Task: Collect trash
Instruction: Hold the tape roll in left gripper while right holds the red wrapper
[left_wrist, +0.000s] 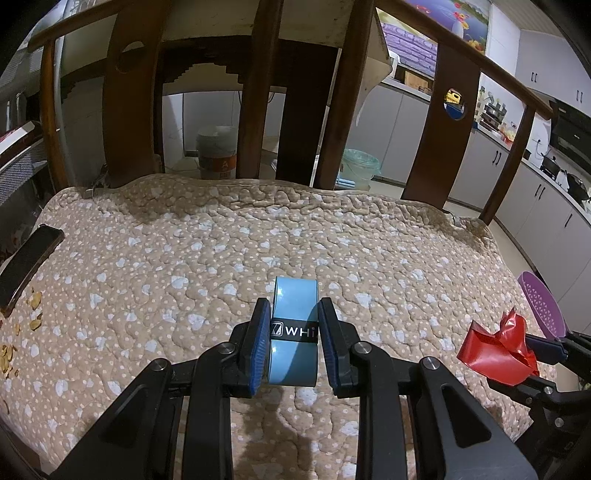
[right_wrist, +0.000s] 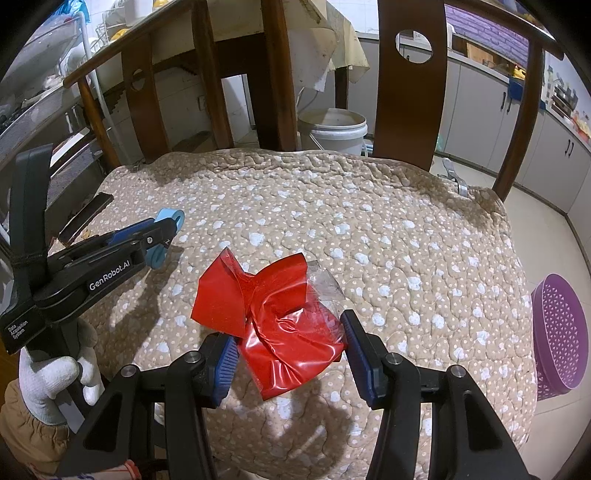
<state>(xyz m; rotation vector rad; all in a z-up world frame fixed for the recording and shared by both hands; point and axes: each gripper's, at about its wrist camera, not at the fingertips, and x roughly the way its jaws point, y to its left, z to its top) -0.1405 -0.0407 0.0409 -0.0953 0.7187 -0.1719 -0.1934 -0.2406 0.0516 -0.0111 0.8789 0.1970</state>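
A light blue roll (left_wrist: 295, 288) with a black printed band stands on edge between the blue pads of my left gripper (left_wrist: 293, 305), which is shut on it just above the quilted chair cushion (left_wrist: 221, 240). The right wrist view shows that left gripper (right_wrist: 168, 230) from the side, with the blue roll (right_wrist: 171, 215) sticking out past its tips. My right gripper (right_wrist: 290, 328) is shut on a crumpled red plastic wrapper (right_wrist: 273, 299) with a clear torn flap. From the left wrist view the red wrapper (left_wrist: 495, 350) hangs at the right gripper (left_wrist: 533, 356) over the cushion's right side.
A purple perforated basket (right_wrist: 557, 332) sits on the floor off the cushion's right edge. A flat black object (left_wrist: 29, 262) and several brown shell bits (left_wrist: 33, 306) lie at the left edge. Wooden chair slats (left_wrist: 129, 110) rise behind; a white bucket (right_wrist: 336, 129) stands beyond.
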